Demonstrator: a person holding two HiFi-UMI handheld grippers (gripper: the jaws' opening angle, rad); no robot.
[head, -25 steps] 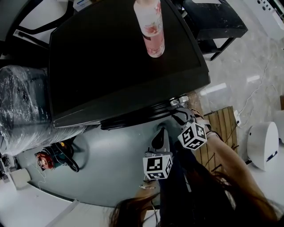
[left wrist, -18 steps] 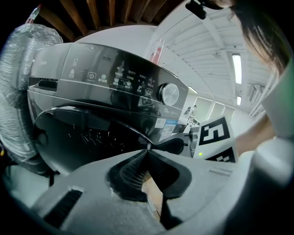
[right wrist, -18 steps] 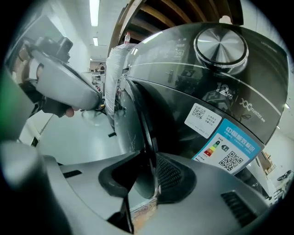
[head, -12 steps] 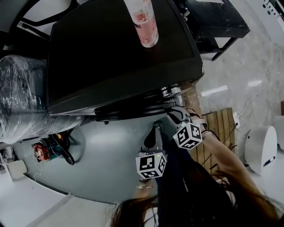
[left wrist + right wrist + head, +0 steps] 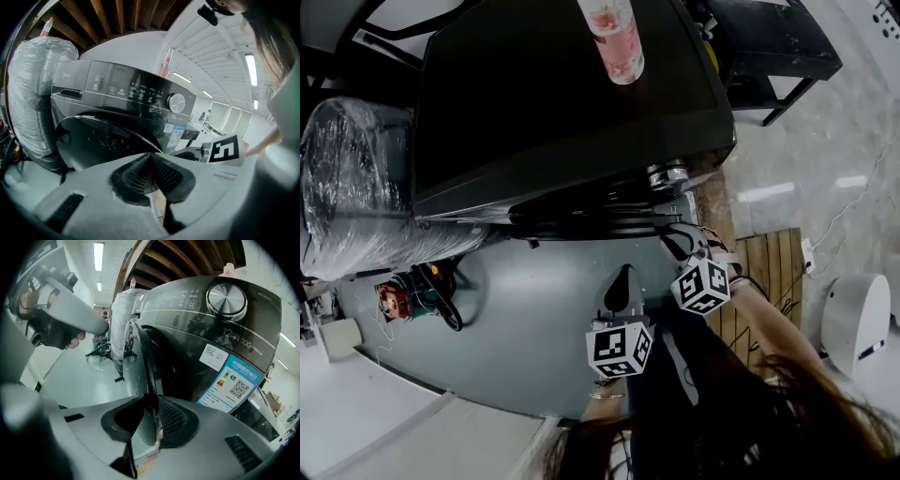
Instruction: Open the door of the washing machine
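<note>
Door [image 5: 140, 362] of the washing machine [image 5: 562, 112] seen slightly ajar, its edge pinched by the right gripper [image 5: 151, 403], left gripper [image 5: 150, 155] closed on nothing, pointed at the washing machine's front

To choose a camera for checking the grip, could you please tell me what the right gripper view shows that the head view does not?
Only the right gripper view: the door gripped edge-on between the jaws of the right hand-held gripper, plus the energy label. Only the head view: the pink bottle on the washing machine. Both: the plastic-wrapped bundle and the left hand-held gripper.
</note>
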